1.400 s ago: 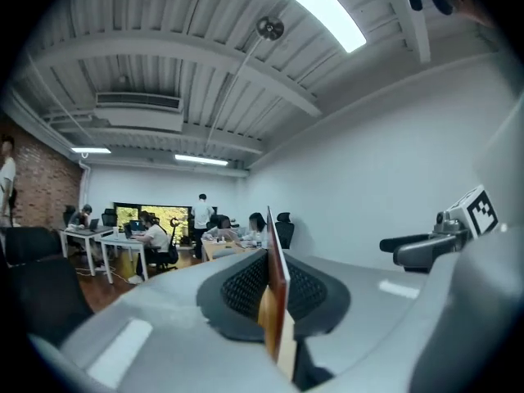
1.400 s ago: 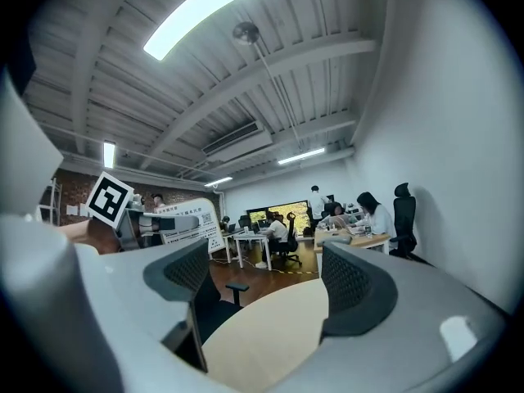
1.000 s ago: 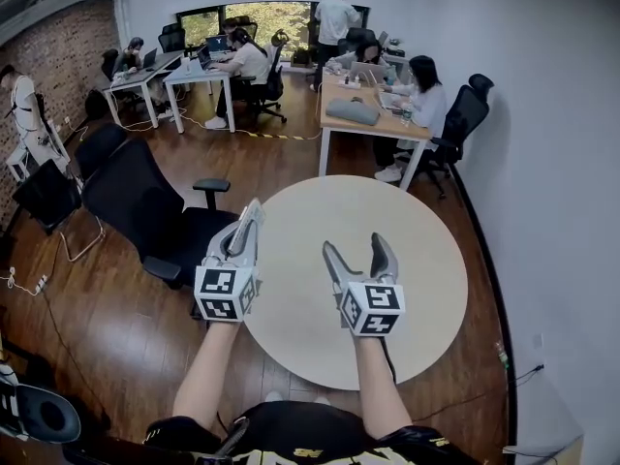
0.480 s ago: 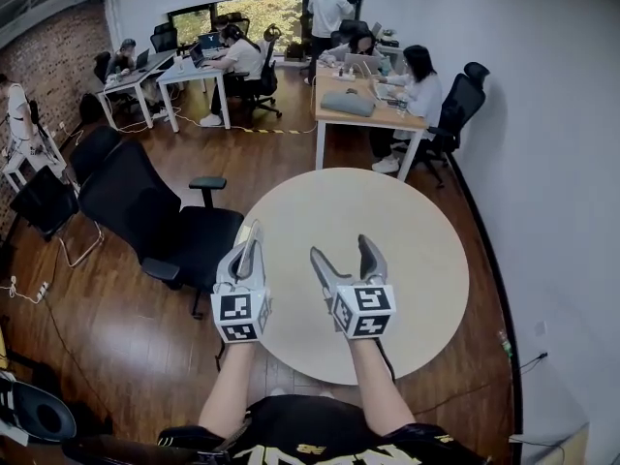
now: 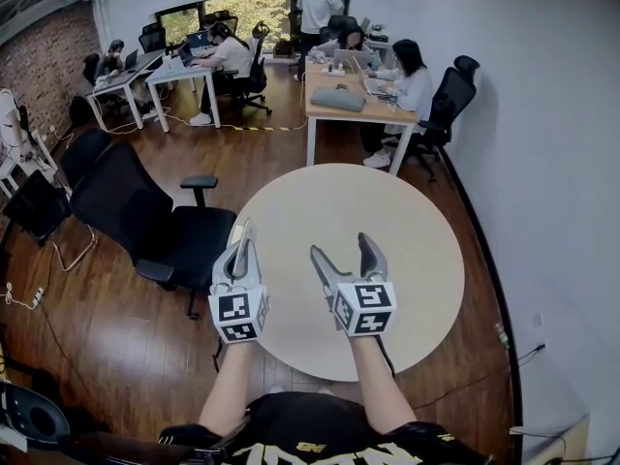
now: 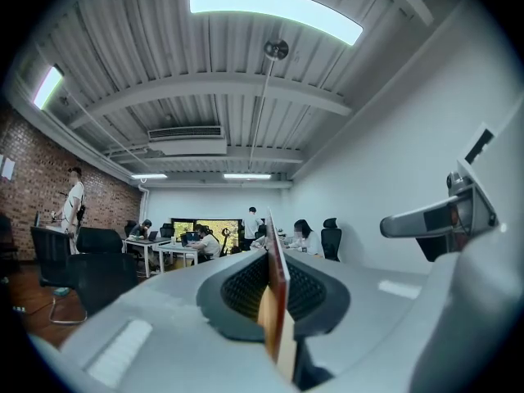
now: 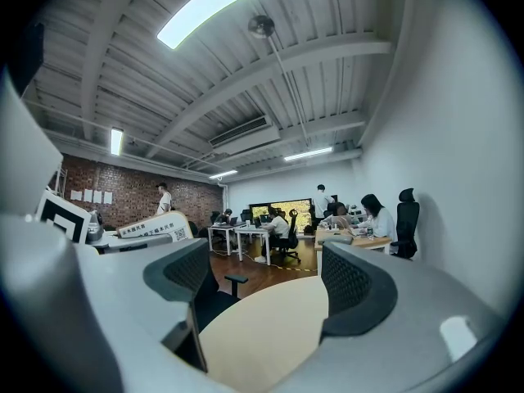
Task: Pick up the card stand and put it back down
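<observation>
Here, the thin card stand is being clamped edge-on between the closed jaws of the left gripper, at the round table's near-left edge. The right gripper is being held beside it, jaws spread and empty.

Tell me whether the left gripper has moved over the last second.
Yes. Against the round table's left rim, the left gripper, shut on the card stand, has slid down the picture along it.
</observation>
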Demonstrator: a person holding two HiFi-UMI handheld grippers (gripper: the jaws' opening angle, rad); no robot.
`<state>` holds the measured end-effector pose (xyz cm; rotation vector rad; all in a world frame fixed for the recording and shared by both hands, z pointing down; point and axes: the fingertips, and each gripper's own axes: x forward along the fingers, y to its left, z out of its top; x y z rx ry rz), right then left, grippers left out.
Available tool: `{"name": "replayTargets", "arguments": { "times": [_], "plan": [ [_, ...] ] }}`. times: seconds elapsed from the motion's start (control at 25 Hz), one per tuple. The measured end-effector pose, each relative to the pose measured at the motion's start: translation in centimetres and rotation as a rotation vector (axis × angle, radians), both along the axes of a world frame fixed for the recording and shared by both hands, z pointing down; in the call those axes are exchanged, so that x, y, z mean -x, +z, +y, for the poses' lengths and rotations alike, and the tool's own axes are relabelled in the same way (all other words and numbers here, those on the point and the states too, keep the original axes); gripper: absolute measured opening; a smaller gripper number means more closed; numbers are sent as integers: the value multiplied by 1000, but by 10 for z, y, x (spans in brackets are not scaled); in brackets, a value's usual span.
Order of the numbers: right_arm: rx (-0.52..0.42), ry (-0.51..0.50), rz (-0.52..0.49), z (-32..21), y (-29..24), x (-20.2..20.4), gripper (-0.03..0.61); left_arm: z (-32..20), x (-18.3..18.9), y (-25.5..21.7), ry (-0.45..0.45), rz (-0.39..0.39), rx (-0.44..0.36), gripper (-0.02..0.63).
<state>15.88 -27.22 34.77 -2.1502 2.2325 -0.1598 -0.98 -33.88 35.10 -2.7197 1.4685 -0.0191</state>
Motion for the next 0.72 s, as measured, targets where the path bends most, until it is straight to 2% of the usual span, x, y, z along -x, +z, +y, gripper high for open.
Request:
{"name": "replayTargets", "arguments": {
  "times": [0.48, 0.72],
  "plan": [
    [30, -47, -6, -5, 12, 22, 439, 1, 17, 15, 31, 5, 39, 17],
    [45, -79, 5, -12, 20, 40, 439, -5, 48, 26, -35, 29, 79, 18]
  ]
}}
